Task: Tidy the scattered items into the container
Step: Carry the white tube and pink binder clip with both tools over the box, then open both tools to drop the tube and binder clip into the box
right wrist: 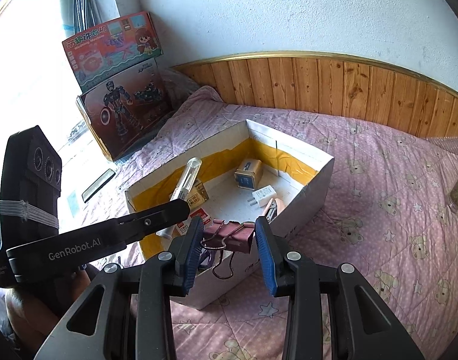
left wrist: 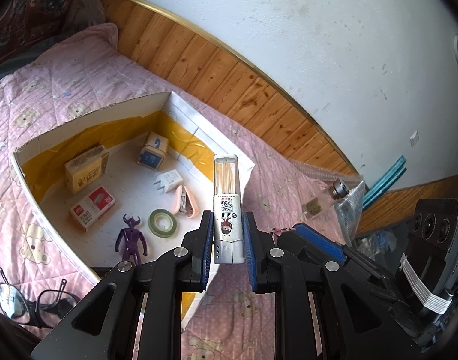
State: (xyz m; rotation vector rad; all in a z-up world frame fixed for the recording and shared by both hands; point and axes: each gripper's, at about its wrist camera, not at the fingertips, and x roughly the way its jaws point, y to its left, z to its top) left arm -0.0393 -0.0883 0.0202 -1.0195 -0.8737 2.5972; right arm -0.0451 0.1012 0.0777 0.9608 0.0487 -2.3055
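Observation:
My left gripper (left wrist: pixel 228 241) is shut on a clear toothpick tube (left wrist: pixel 227 207) and holds it upright above the near right corner of the white cardboard box (left wrist: pixel 181 111); the tube also shows in the right wrist view (right wrist: pixel 187 180). My right gripper (right wrist: pixel 230 240) is shut on a pink binder clip (right wrist: pixel 233 235) and holds it over the box's (right wrist: pixel 315 186) near edge. Inside the box lie small cartons, a white charger (left wrist: pixel 169 181), a pink stapler (left wrist: pixel 187 202), a tape roll (left wrist: pixel 163 222) and a purple figure (left wrist: pixel 131 240).
The box sits on a pink quilted bed (right wrist: pixel 378 210) against a wood-panelled wall. Glasses (left wrist: pixel 34 303) lie on the quilt left of the box. A small glass bottle (left wrist: pixel 324 201) lies to the right. Toy boxes (right wrist: pixel 121 90) stand at the bed's far left.

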